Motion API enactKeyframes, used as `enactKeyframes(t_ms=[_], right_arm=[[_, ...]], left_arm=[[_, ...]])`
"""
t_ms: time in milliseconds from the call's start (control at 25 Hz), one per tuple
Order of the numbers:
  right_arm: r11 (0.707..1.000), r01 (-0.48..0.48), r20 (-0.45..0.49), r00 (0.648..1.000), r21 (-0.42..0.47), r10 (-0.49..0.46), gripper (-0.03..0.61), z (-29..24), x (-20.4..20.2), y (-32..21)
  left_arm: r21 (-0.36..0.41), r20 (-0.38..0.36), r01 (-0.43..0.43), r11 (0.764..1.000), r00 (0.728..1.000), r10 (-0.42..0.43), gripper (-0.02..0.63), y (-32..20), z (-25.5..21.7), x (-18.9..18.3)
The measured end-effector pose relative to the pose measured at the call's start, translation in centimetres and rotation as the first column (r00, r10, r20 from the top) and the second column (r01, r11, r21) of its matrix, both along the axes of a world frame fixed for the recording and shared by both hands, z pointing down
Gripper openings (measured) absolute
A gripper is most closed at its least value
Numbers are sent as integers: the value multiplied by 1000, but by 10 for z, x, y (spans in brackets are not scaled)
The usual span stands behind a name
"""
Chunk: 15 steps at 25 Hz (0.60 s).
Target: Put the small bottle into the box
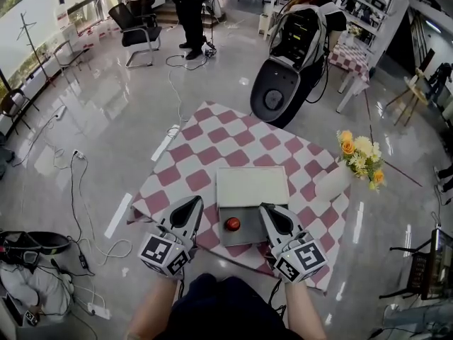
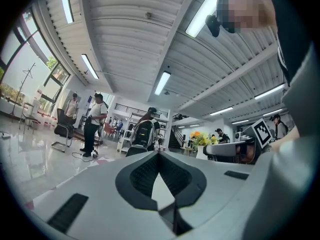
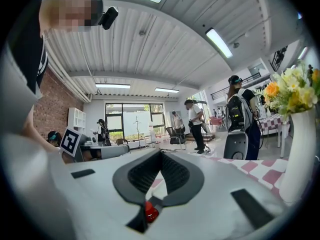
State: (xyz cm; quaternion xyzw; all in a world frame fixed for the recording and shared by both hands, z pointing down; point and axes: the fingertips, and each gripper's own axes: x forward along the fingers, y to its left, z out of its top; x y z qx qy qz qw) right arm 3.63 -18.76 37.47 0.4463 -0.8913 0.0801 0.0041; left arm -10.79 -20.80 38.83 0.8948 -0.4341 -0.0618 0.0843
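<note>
An open box (image 1: 251, 186) lies in the middle of the red-and-white checked table (image 1: 212, 140), its pale lid tipped back and its grey tray toward me. A small red-topped bottle (image 1: 232, 224) sits inside the tray. My left gripper (image 1: 195, 201) rests at the tray's left side, jaws shut on nothing. My right gripper (image 1: 267, 210) sits at the tray's right side, also shut and empty. In the right gripper view the red bottle (image 3: 151, 212) shows low through the gap behind the closed jaws (image 3: 160, 152). The left gripper view shows only its closed jaws (image 2: 159, 154) and the room.
A white vase (image 1: 333, 183) of yellow flowers (image 1: 361, 158) stands at the table's right edge. A black wheeled machine (image 1: 279, 91) with a person behind it stands beyond the far corner. Cables (image 1: 78, 190) trail over the floor on the left. A chair (image 1: 138, 27) and people stand far back.
</note>
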Motion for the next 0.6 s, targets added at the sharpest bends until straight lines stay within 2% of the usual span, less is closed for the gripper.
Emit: enactKeyframes(t_ms=[600], right_arm=[[1000,-5,24,1000,-14,6,5,16,-6,0]], left_arm=[[-16,3,12,1000,1000,-12,2,2,15,-8]])
